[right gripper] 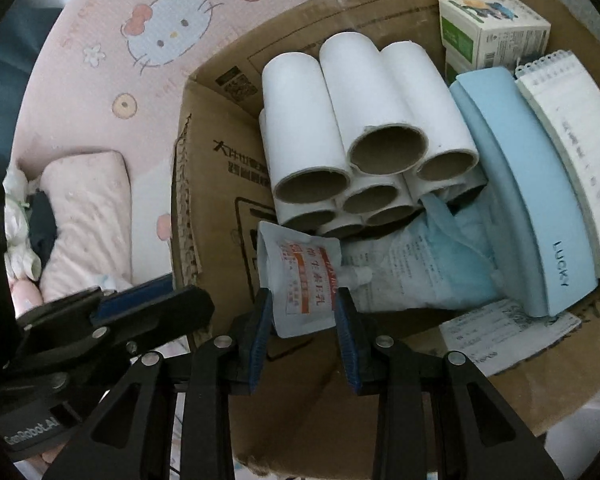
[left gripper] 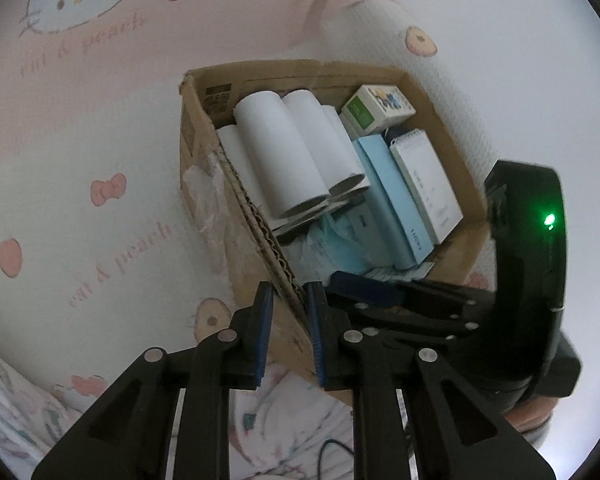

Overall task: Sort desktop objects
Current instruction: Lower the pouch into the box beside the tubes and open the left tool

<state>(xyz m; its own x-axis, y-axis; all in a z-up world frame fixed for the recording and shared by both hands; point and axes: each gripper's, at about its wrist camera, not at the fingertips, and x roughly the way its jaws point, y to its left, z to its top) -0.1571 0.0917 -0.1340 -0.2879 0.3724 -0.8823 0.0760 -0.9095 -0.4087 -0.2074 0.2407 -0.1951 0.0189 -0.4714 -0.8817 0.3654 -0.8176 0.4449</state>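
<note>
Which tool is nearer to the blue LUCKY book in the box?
Right. The right tool holds a pouch inside the cardboard box, nearer the LUCKY book; the left tool straddles the box's far wall.

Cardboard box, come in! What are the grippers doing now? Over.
Left gripper astride cardboard box wall. Right gripper shut on white pouch, over box. Paper tubes stacked just beyond.

Ahead of the right gripper point(right gripper: 302, 320), white tubes point(right gripper: 364, 152) are piling high and blocking the far left part of the cardboard box point(right gripper: 216, 184). To the right of its fingers, a blue case point(right gripper: 528, 200) and a notepad point(right gripper: 572, 152) are filling that side. Soft packets point(right gripper: 428, 256) are lying lower just beyond the fingertips, leaving some room above. The box wall point(left gripper: 288, 300) is standing between the left gripper's point(left gripper: 290, 320) fingers.
</note>
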